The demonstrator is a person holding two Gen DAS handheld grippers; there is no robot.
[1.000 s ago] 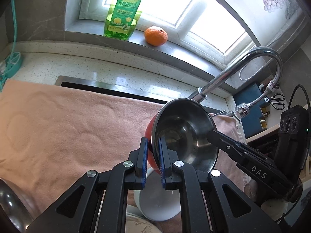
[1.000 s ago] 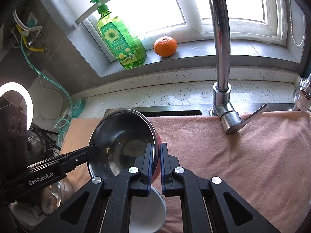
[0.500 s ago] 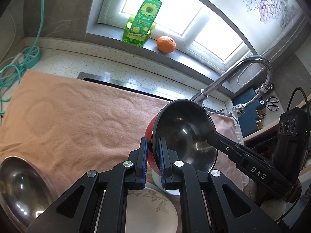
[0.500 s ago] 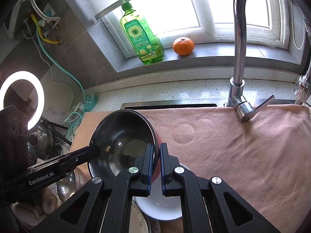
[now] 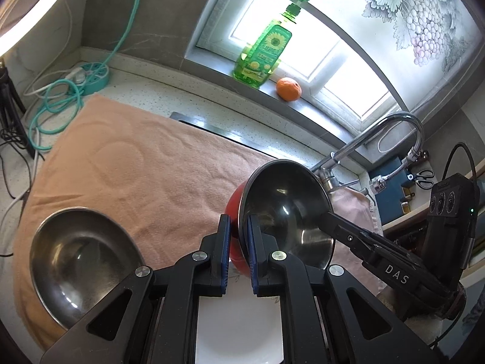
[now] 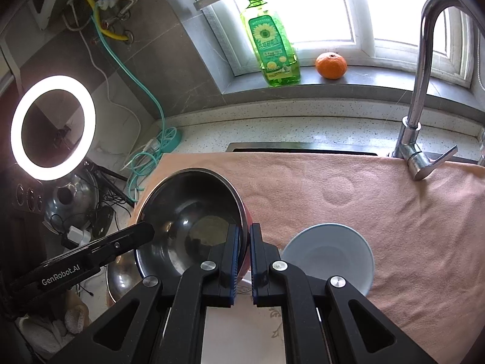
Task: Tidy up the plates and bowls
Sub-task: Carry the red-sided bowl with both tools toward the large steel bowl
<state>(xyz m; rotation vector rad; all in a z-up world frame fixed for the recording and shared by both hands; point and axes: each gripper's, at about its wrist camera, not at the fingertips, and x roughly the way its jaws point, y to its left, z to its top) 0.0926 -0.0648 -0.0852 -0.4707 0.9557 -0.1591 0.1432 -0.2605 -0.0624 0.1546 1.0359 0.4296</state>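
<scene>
Both tongs, left (image 5: 238, 250) and right (image 6: 241, 261), clamped on tilted bowl (image 5: 285, 212) rim: red outside, steel inside.

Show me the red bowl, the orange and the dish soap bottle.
red bowl (image 5: 235, 209), left wrist view, red outer wall.
orange (image 6: 331, 65), right wrist view, middle of the fruit.
dish soap bottle (image 6: 269, 42), right wrist view, sunflower label.

Bright window (image 6: 327, 9), grey sill (image 6: 363, 79), speckled counter (image 6: 272, 127), glowing ring light (image 6: 53, 127)
</scene>
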